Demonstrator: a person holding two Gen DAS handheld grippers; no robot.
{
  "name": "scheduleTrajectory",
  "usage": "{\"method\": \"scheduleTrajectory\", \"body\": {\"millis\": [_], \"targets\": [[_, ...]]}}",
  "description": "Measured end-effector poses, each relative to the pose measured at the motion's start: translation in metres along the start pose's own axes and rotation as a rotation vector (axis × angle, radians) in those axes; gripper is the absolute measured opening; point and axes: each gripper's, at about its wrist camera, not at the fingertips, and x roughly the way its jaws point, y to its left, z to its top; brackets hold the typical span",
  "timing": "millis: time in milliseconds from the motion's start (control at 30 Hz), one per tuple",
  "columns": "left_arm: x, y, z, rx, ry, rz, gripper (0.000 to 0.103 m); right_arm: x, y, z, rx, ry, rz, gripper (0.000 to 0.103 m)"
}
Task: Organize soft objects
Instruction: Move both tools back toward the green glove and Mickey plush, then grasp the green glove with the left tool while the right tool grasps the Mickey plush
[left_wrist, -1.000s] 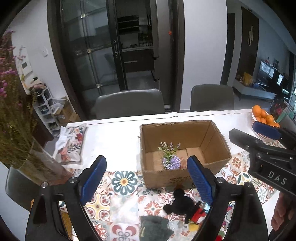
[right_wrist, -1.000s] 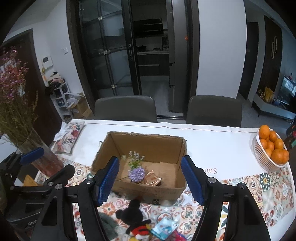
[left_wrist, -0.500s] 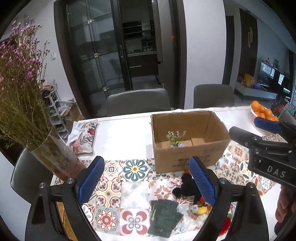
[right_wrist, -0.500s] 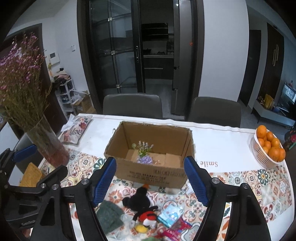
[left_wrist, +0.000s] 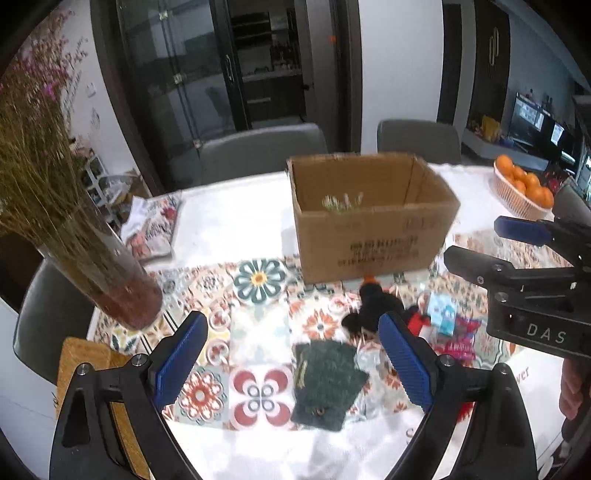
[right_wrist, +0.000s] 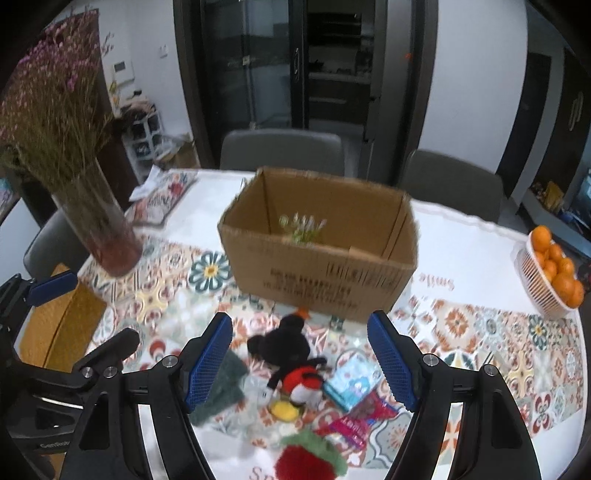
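An open cardboard box (left_wrist: 373, 225) (right_wrist: 321, 269) stands mid-table with a flower sprig (right_wrist: 301, 227) inside. In front of it lie a Mickey plush (right_wrist: 290, 356) (left_wrist: 373, 310), a dark green felt pouch (left_wrist: 325, 380) (right_wrist: 221, 384), a blue tissue pack (right_wrist: 352, 380) (left_wrist: 441, 310), a pink packet (right_wrist: 354, 419) and a red-and-green plush (right_wrist: 308, 459). My left gripper (left_wrist: 291, 363) is open and empty above the pouch. My right gripper (right_wrist: 301, 358) is open and empty above the Mickey plush.
A glass vase of dried flowers (left_wrist: 103, 273) (right_wrist: 96, 229) stands at the left. A basket of oranges (right_wrist: 550, 273) (left_wrist: 522, 188) sits at the right. A floral pouch (left_wrist: 151, 229) lies at the back left. A wooden board (right_wrist: 59, 325) sits at the near left edge. Chairs stand behind the table.
Both grippers have pulled back toward me and lowered, away from the box. The items in front of the box now show fully. Both stay open.
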Motion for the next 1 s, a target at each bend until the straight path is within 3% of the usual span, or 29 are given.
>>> {"method": "scheduleTrajectory", "body": {"millis": [567,1000], "targets": [[0.067,-0.013,-0.051,-0.012,0.231,-0.073,0.095,0.075,-0.003,-0.04,-0.026,0.238,0.027,0.077],[0.122,-0.025,-0.082,0.013,0.423,-0.147,0.095,0.116,-0.002,-0.052,-0.115,0.352,0.024,0.077]]}}
